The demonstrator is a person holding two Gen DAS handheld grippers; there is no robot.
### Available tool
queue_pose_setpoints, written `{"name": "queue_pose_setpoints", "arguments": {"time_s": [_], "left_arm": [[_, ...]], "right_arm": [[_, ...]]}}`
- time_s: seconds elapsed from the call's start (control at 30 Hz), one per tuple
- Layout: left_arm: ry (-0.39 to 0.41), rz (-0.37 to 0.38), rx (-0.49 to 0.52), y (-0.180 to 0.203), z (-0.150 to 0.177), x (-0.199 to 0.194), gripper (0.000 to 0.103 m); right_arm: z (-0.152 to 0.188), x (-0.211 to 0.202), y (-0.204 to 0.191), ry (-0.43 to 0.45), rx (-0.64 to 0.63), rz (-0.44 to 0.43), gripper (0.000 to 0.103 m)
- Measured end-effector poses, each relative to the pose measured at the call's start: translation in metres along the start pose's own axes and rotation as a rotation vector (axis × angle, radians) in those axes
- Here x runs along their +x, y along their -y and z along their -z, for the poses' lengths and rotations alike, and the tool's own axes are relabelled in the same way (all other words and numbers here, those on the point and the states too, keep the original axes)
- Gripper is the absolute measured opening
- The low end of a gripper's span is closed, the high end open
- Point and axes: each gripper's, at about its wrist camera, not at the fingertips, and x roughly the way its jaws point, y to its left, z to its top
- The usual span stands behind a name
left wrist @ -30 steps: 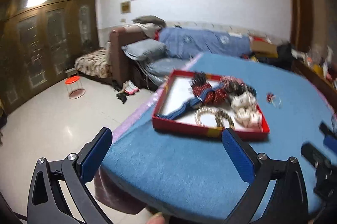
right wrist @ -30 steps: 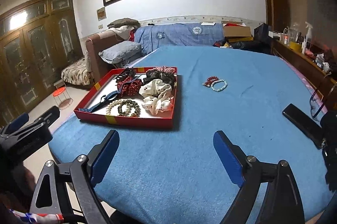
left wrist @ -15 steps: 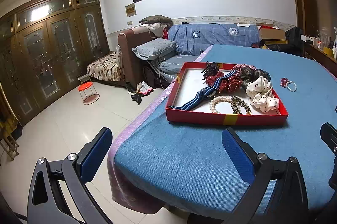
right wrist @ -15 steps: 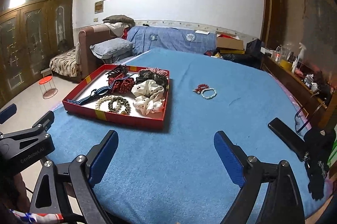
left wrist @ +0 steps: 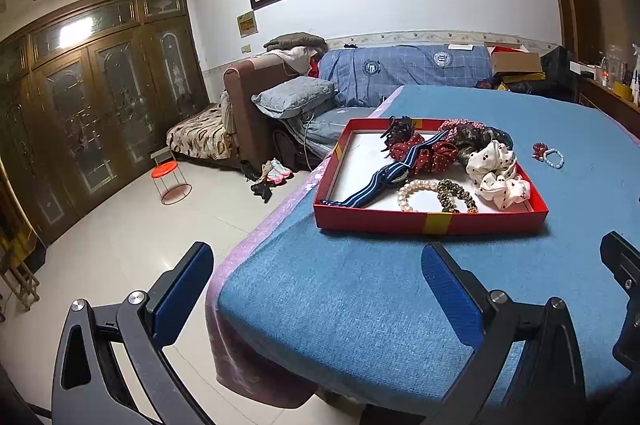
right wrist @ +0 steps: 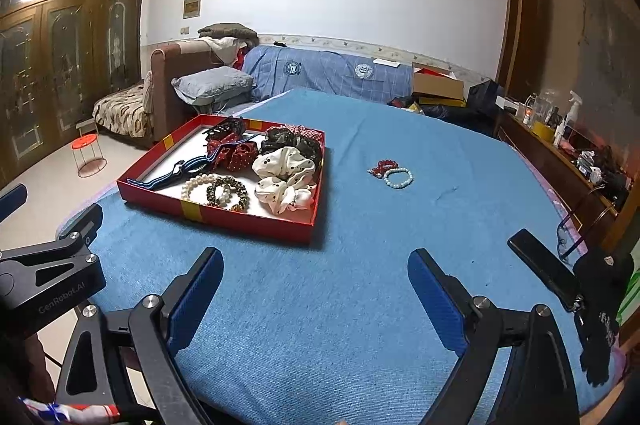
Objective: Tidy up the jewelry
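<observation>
A red tray (left wrist: 432, 223) (right wrist: 216, 215) sits on the blue table and holds scrunchies, a striped band, a pearl bracelet (left wrist: 416, 193) (right wrist: 197, 185) and a dark beaded bracelet. Two loose bracelets, one red (right wrist: 380, 167) and one pale (right wrist: 398, 179) (left wrist: 554, 157), lie on the cloth right of the tray. My left gripper (left wrist: 316, 285) is open and empty at the table's near left corner. My right gripper (right wrist: 316, 283) is open and empty over the near table edge, well short of the loose bracelets.
A black phone (right wrist: 540, 267), glasses (right wrist: 580, 225) and a dark glove (right wrist: 604, 305) lie at the table's right edge. A sofa with pillows (left wrist: 296, 97) stands behind the table. A red stool (left wrist: 168, 181) stands on the tiled floor to the left.
Both grippers have pulled back and lifted slightly, so the tray sits farther ahead in both views. Both grippers stayed open.
</observation>
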Motion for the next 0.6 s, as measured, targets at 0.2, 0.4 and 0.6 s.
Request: {"name": "queue_pose_setpoints", "arguments": {"time_s": [0.2, 0.4, 0.6], "left_arm": [[-0.003, -0.003, 0.001, -0.0008, 0.0014, 0.0009, 0.103], [-0.005, 0.001, 0.004, -0.0014, 0.0022, 0.0015, 0.103], [-0.005, -0.003, 0.000, -0.0030, 0.0036, 0.0017, 0.103]], "right_arm": [[0.0017, 0.0010, -0.0019, -0.004, -0.012, 0.010, 0.096], [0.0030, 0.0002, -0.0050, -0.003, -0.026, 0.019, 0.096], [0.0041, -0.0010, -0.0066, 0.001, -0.032, 0.026, 0.096]]}}
